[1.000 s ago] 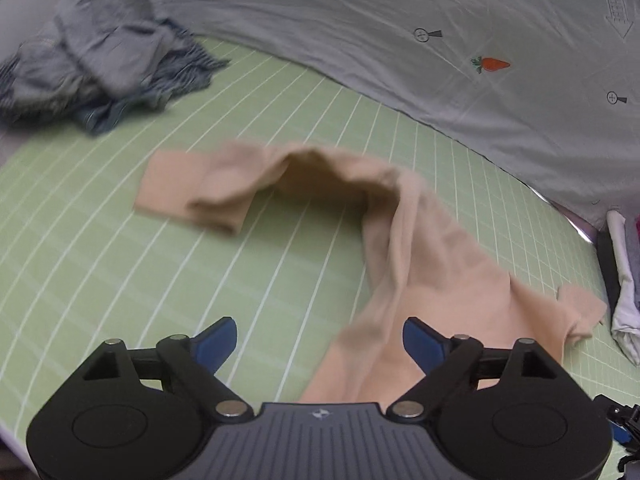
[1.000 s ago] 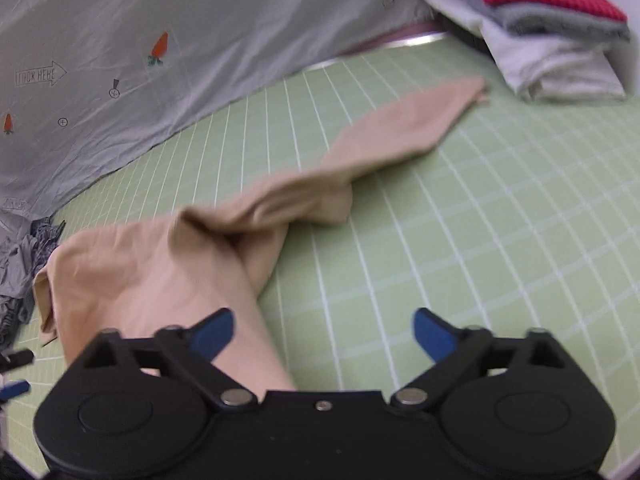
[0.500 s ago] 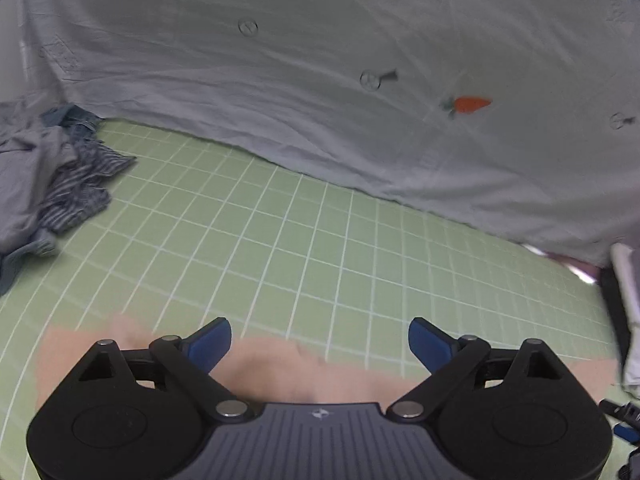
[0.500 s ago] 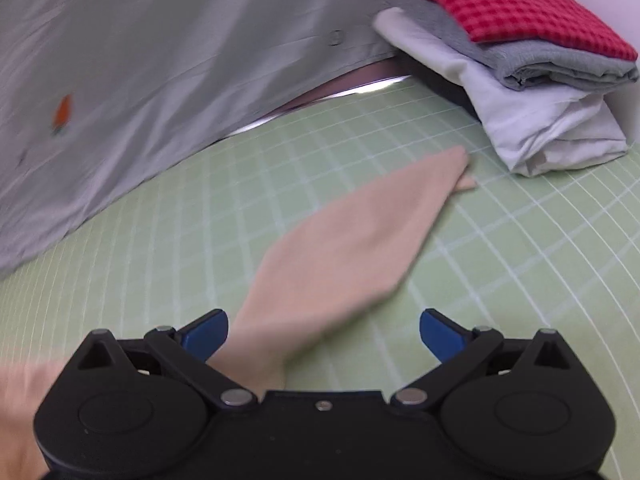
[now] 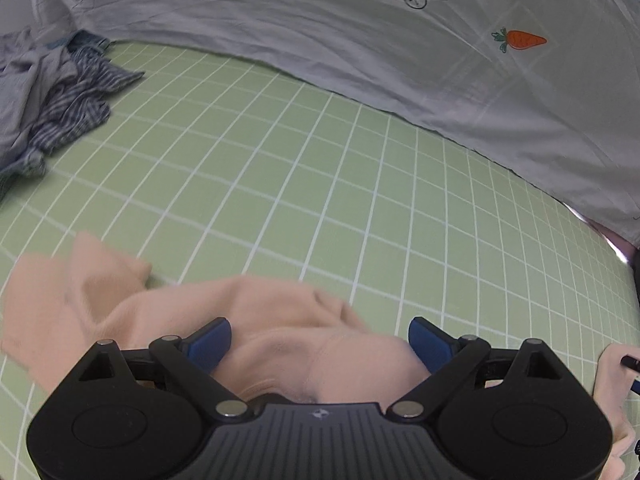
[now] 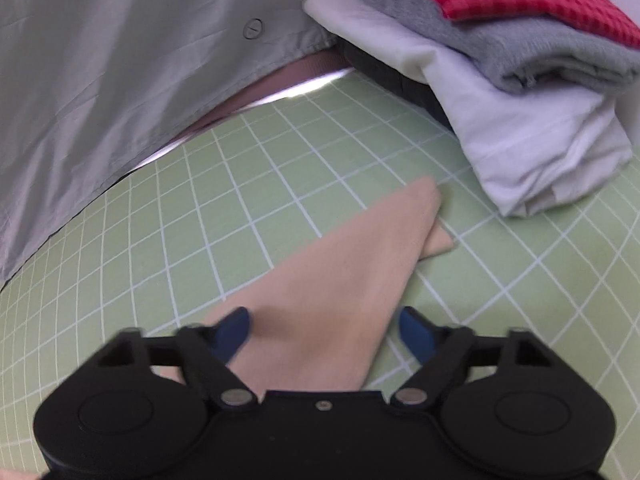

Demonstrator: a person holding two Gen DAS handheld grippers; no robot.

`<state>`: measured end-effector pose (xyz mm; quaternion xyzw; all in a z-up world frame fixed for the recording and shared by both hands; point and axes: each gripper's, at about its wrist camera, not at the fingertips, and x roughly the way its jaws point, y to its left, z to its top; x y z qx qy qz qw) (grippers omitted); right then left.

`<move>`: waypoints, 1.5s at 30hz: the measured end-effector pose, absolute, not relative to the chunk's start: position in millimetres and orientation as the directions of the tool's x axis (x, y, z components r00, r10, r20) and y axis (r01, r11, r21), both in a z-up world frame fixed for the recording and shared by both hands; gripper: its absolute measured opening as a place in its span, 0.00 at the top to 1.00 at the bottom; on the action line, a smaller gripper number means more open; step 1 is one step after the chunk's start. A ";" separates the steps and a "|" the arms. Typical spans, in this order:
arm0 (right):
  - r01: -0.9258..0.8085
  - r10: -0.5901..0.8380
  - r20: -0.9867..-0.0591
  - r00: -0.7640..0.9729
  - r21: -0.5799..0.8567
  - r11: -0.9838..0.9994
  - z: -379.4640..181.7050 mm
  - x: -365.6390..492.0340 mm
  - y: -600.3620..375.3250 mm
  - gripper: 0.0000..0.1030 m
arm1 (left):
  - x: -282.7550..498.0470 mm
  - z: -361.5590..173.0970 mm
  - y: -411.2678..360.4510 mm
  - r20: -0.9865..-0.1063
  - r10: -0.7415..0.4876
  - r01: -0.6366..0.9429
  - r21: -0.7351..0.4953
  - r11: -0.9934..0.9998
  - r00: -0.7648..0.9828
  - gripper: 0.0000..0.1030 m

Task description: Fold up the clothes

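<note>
Both grippers have dropped over the peach garment (image 6: pixel 336 280), its long strip running toward the folded stack (image 6: pixel 520 120); left gripper (image 5: pixel 318 338) gapes, right gripper (image 6: pixel 322 330) closing around cloth.

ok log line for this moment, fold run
step: grasp beige garment | left gripper: open over bunched part | right gripper: closing over flat end, not yet clamped | folded stack: untouched

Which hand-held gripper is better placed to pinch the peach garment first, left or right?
Probably right. The right hand-held gripper is closing, its fingers straddling a flat, narrow end of the peach garment. The left hand-held gripper stands open over a bunched, wrinkled section.
</note>
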<state>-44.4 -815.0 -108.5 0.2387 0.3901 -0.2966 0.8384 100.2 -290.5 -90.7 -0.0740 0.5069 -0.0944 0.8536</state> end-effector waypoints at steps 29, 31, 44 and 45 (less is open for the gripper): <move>0.824 -0.435 -0.779 0.451 0.176 0.539 -96.4 -199.9 -792.0 0.62 | 55.1 -113.9 -295.3 -0.895 -0.185 0.099 -0.158 0.982 0.405 0.03; 0.827 -0.452 -0.777 0.439 0.152 0.541 -95.5 -195.1 -795.3 0.54 | 55.5 -114.9 -297.3 -0.897 -0.178 0.104 -0.148 0.984 0.405 0.02; 0.839 -0.503 -0.782 0.368 0.046 0.542 -114.8 -181.6 -836.4 0.34 | 53.5 -120.3 -309.1 -0.897 -0.121 0.143 -0.065 0.988 0.425 0.00; 0.836 -0.511 -0.777 0.368 0.036 0.548 -114.2 -182.3 -836.0 0.54 | 53.7 -120.4 -309.3 -0.897 -0.119 0.143 -0.063 0.988 0.425 0.00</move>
